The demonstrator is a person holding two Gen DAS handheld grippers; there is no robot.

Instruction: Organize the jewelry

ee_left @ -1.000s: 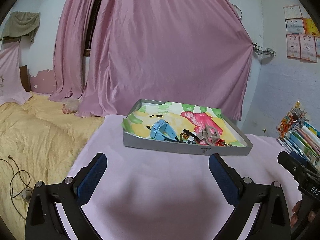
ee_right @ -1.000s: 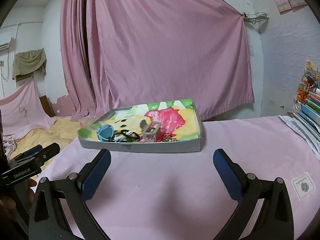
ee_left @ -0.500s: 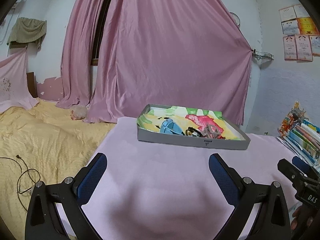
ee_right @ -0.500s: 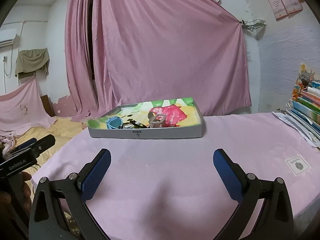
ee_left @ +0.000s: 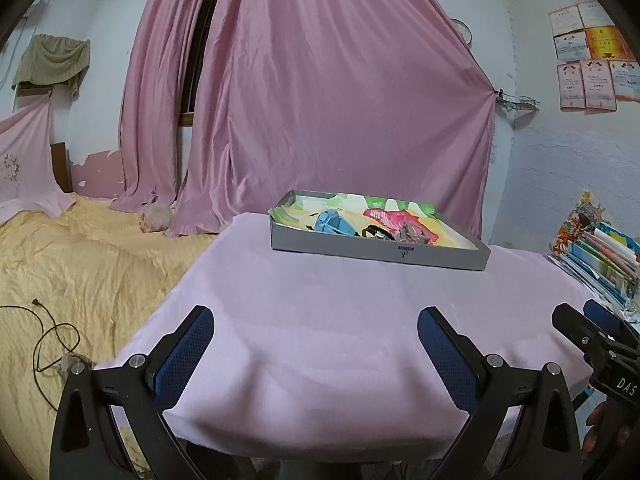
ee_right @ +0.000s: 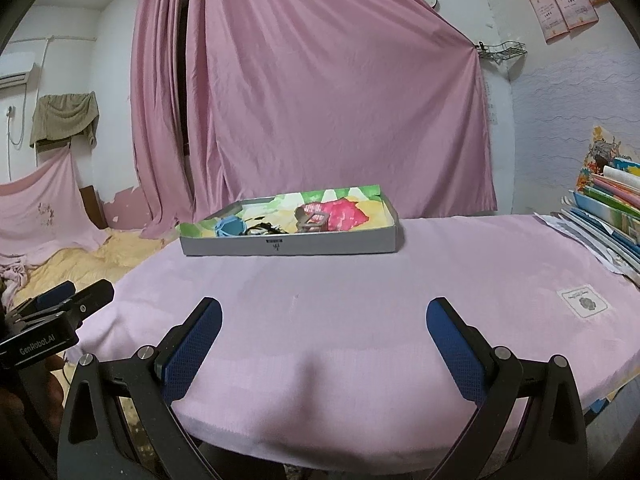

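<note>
Desk [ee_right: 360, 300] bare under my fingers. Grey tray [ee_right: 288, 245] well ahead of both, holding the jewelry [ee_right: 264, 230] in a heap; pieces too small to tell apart. Left gripper [ee_left: 316, 344] and right gripper [ee_right: 324, 338] both spread, empty. Fits pre-sort or finished.

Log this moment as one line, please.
left gripper: open, empty | right gripper: open, empty | both short of tray | jewelry in tray, untouched
</note>
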